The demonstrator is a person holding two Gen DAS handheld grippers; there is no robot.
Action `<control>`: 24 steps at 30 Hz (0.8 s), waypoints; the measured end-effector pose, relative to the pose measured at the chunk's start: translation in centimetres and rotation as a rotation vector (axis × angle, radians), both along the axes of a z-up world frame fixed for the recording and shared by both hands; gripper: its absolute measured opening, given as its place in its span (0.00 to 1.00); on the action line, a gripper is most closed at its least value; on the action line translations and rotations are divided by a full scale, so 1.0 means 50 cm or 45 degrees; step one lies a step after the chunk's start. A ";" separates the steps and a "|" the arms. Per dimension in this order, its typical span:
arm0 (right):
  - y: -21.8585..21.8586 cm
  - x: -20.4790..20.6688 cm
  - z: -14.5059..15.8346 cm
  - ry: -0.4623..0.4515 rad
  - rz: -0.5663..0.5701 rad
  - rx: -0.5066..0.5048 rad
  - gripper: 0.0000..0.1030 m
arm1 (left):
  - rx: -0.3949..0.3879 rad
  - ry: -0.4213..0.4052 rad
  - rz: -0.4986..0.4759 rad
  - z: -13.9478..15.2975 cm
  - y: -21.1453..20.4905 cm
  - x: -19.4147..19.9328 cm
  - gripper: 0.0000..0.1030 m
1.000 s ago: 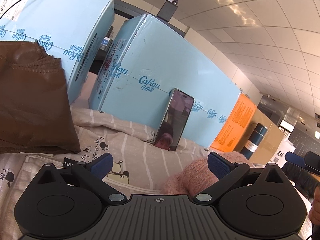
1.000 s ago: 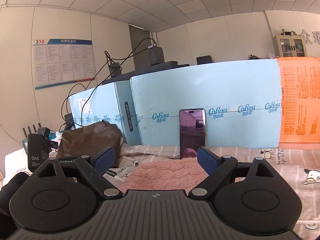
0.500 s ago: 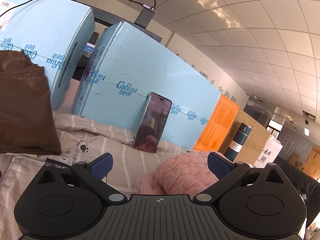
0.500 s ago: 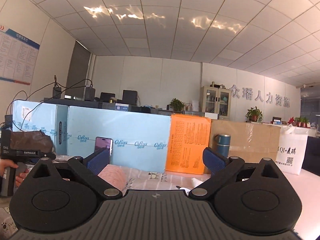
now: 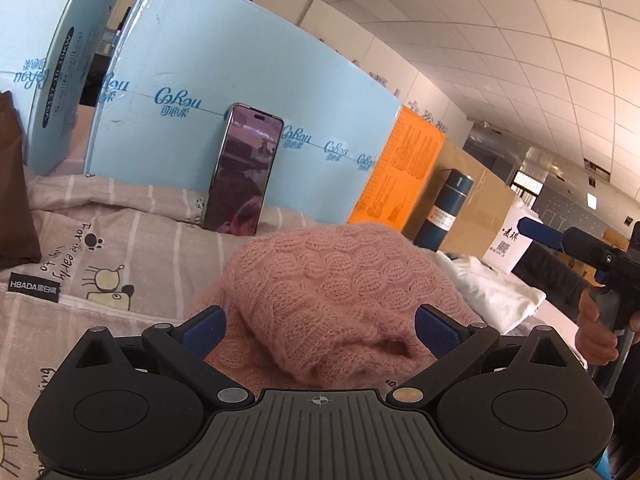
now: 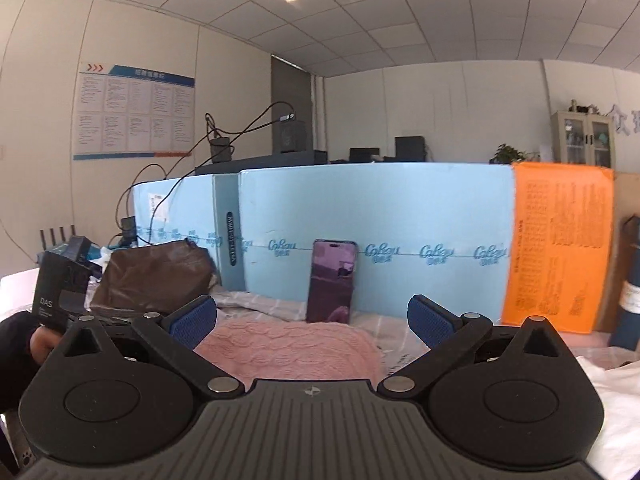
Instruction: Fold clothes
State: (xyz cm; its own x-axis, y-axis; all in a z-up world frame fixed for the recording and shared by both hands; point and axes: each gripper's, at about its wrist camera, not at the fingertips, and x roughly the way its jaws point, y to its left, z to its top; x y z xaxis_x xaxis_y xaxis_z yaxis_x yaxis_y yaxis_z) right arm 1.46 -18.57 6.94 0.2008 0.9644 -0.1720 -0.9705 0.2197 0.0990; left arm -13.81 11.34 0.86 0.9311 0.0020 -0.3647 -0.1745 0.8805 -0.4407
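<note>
1. The left gripper hovers with its jaws spread wide and empty, either side of the near edge of the pink sweater.
2. The sweater lies bunched on a striped sheet, in front of a phone leaning on a blue box.
3. The right gripper also has its jaws wide apart, holding nothing, above the sweater's near side.
4. White cloth lies right of the sweater; a brown bag sits to the left.
</note>
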 end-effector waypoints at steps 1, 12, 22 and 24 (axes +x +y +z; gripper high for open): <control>0.035 0.016 -0.014 0.074 0.078 -0.010 1.00 | -0.050 0.013 -0.009 -0.005 0.010 0.008 0.98; 0.160 0.094 -0.120 0.488 0.288 -0.082 1.00 | -0.270 0.040 -0.134 -0.037 0.060 0.075 0.62; 0.131 0.089 -0.105 0.479 0.296 0.008 1.00 | -0.042 -0.078 -0.017 0.012 0.067 0.007 0.22; 0.128 0.087 -0.100 0.479 0.305 0.020 1.00 | -0.026 -0.028 0.040 0.002 0.072 -0.001 0.22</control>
State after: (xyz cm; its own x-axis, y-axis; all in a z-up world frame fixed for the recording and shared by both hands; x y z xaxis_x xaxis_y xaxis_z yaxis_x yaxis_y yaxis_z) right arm 5.83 -12.18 1.93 -0.1026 0.9791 -0.1756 -0.8898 -0.0115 0.4561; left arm -13.88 14.96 0.97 0.9386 0.0244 -0.3442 -0.1920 0.8657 -0.4623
